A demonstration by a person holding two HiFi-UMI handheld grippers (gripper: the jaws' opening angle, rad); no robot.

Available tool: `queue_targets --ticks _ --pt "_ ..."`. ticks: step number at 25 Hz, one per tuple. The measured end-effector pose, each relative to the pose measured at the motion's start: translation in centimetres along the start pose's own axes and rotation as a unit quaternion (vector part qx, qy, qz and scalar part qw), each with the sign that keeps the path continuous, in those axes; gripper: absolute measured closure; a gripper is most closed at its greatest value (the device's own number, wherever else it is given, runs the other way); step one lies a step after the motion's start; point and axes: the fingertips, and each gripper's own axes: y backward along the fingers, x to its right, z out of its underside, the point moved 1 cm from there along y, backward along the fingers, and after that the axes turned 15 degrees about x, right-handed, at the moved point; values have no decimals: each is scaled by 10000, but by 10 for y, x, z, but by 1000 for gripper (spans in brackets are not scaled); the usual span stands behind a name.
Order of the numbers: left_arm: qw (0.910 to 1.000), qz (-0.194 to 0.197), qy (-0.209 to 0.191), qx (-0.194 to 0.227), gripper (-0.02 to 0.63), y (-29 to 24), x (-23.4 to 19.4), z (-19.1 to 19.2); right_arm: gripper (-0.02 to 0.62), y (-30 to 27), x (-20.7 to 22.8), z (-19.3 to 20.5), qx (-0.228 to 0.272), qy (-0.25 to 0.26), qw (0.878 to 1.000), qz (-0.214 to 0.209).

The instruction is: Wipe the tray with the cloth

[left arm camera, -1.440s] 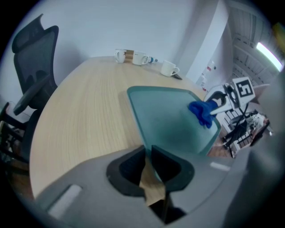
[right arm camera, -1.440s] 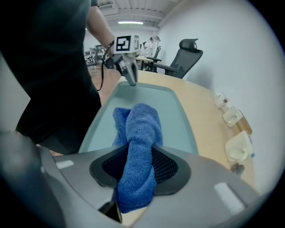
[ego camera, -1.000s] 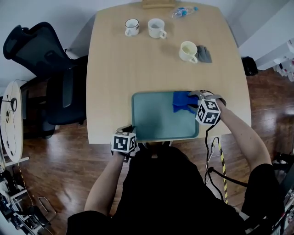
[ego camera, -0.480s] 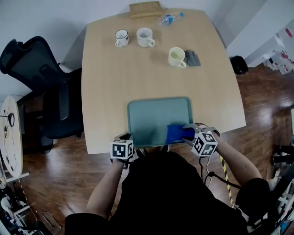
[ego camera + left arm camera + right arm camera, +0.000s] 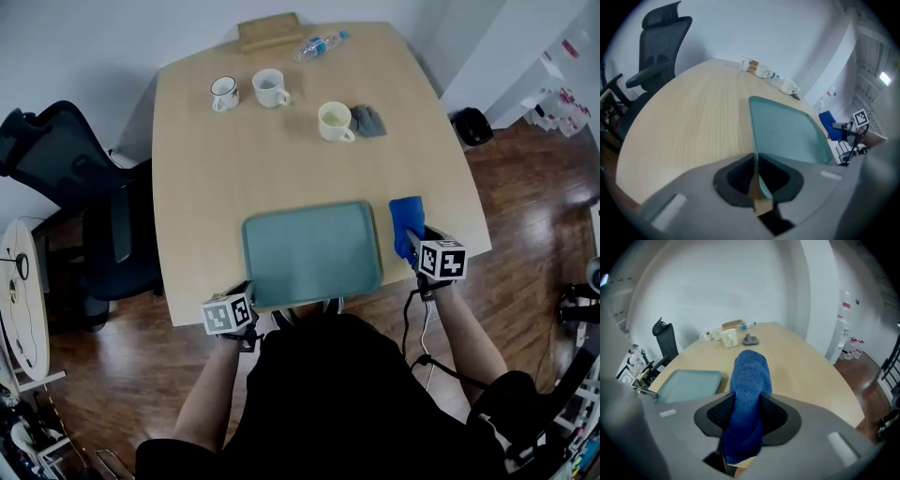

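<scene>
The teal tray (image 5: pixel 309 253) lies near the front edge of the wooden table (image 5: pixel 281 159). My left gripper (image 5: pixel 248 292) is at the tray's near left corner. In the left gripper view its jaws (image 5: pixel 757 176) have just been closing, and the tray's (image 5: pixel 787 131) thin rim is pinched between them. My right gripper (image 5: pixel 414 240) is shut on the blue cloth (image 5: pixel 405 217), which hangs over bare table just right of the tray, off its surface. The right gripper view shows the cloth (image 5: pixel 750 376) folded over and clamped between the pads, with the tray (image 5: pixel 689 383) at the left.
At the table's far side stand three mugs (image 5: pixel 223 92) (image 5: pixel 269 87) (image 5: pixel 334 121), a crumpled grey cloth (image 5: pixel 367 119), a water bottle (image 5: pixel 319 43) and a wooden block (image 5: pixel 267 32). A black office chair (image 5: pixel 75 187) stands left of the table. The person's body is against the near edge.
The right gripper dragged the blue cloth from the tray's far right corner to its near edge, then off the tray to the right. The left gripper stayed at the near left corner.
</scene>
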Motion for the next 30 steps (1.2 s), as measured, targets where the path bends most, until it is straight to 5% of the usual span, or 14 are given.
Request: queue_targets --ticks 3,5,9,14,19,23,30 --pt "9994 -119 -287 -129 574 1 2 2 434 0 8 5 -70 40 9999 139" --pt "9983 -327 -469 -93 507 5 2 -4 418 -2 10 8 -97 92 9997 188" --pt "9945 -811 -553 366 483 25 3 -28 366 -5 15 5 76 -7 9994 334" --pt "9913 -920 -638 690 483 52 7 -29 353 12 19 4 487 -203 9971 549" --pt "9880 -667 -867 1090 483 74 28 -28 392 54 9 3 870 -109 9944 589" --pt "9833 -265 -974 1515 485 100 49 -23 525 107 -16 8 1315 -229 9893 588" --pt "9718 377 -955 2122 494 184 68 23 552 216 -109 26 2024 -817 9758 90"
